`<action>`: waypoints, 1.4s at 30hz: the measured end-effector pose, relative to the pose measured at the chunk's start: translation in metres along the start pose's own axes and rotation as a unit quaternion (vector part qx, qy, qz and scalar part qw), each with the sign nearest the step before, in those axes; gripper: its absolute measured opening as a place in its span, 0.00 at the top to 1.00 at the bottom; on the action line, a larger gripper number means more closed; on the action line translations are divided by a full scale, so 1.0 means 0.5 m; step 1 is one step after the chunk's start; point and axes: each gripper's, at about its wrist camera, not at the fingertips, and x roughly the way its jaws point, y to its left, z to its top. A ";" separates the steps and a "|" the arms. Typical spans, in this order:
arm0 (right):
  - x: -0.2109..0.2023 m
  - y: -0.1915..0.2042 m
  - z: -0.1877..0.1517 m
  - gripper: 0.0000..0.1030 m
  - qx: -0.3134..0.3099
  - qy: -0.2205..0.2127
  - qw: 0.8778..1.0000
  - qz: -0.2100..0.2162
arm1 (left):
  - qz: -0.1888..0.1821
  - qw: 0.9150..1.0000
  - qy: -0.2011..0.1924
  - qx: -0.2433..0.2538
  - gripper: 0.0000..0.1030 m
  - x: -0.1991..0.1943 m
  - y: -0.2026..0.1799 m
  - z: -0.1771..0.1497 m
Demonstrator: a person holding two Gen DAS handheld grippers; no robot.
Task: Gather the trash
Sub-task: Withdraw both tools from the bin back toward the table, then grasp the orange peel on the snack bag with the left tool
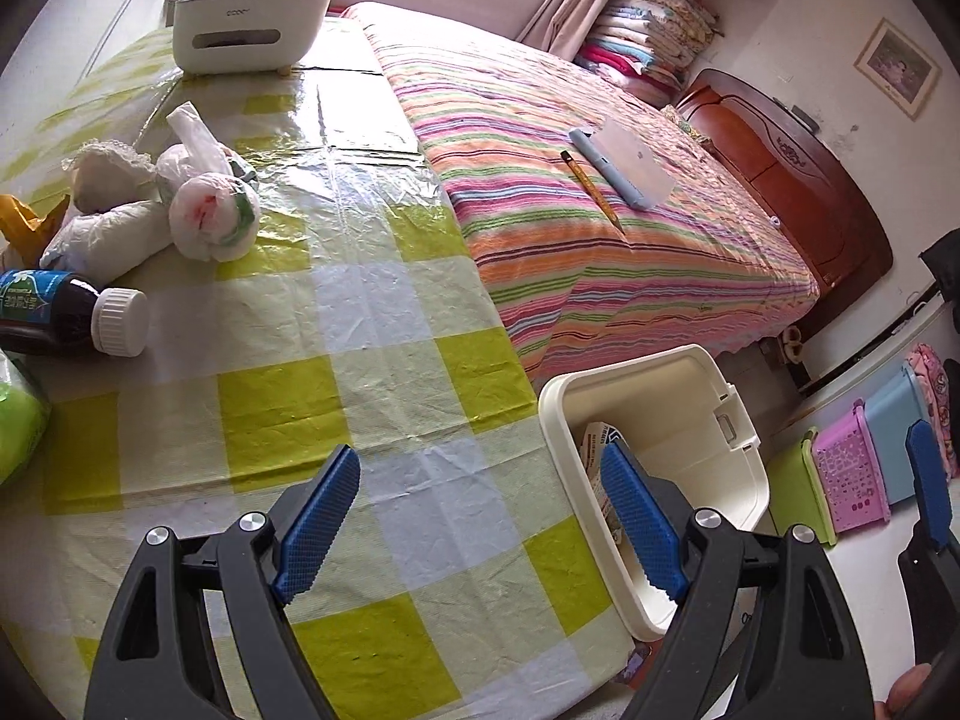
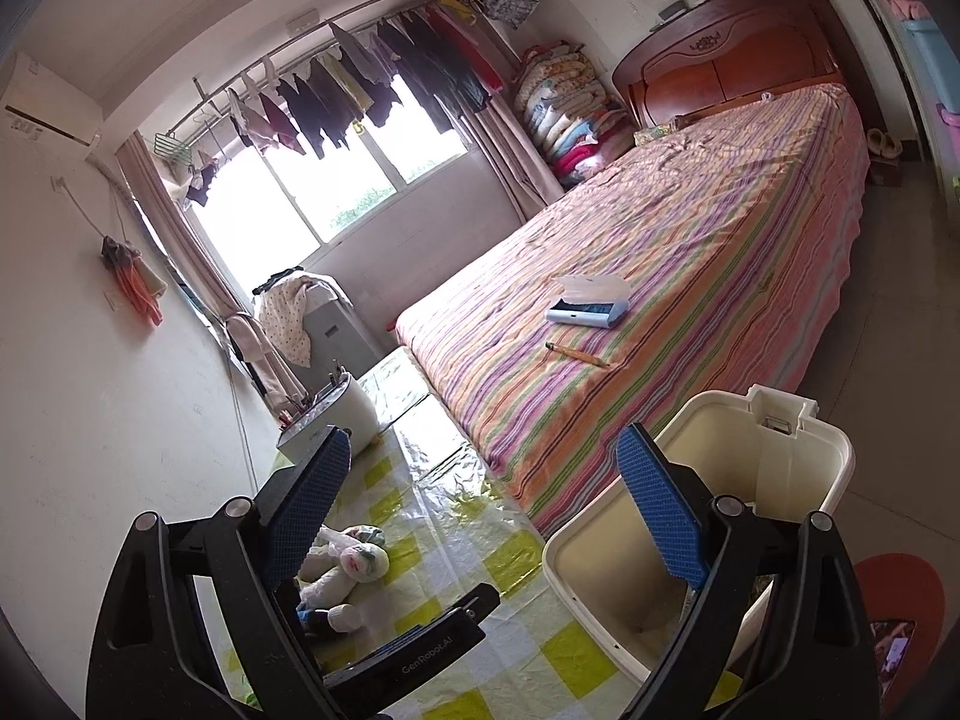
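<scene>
A cream waste bin (image 1: 690, 396) stands on the floor against the table's right edge, with a printed carton (image 1: 600, 468) inside; it also shows in the right wrist view (image 2: 756, 480). Knotted white plastic bags (image 1: 210, 216) and crumpled wrappers lie on the checked table (image 1: 372, 372) at the left, with a dark bottle with a white cap (image 1: 78, 312) lying beside them. My left gripper (image 1: 480, 516) is open and empty over the table's right edge. My right gripper (image 2: 480, 516) is open and empty, above the table and bin.
A white desk organiser (image 1: 246, 24) stands at the table's far end. A striped bed (image 1: 588, 192) adjoins the table, with a pencil (image 1: 591, 192) and blue case (image 1: 612, 168) on it. Coloured baskets (image 1: 852, 474) stand on the floor at the right. A green pack (image 1: 18, 420) lies at the left edge.
</scene>
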 end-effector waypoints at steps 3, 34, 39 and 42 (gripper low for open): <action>0.007 0.008 -0.007 0.14 -0.008 0.006 1.000 -0.003 | 0.005 1.000 -0.005 -0.009 0.22 -0.017 0.026 -0.003; 0.207 0.114 -0.180 0.13 -0.094 0.198 0.971 0.092 | 0.119 0.988 -0.060 -0.076 0.22 -0.244 0.314 -0.093; 0.208 0.121 -0.196 0.13 -0.098 0.205 0.970 0.090 | 0.139 0.988 -0.046 -0.052 0.22 -0.237 0.342 -0.071; 0.208 0.117 -0.200 0.13 -0.102 0.205 0.970 0.086 | 0.146 0.989 -0.029 0.002 0.22 -0.224 0.341 -0.052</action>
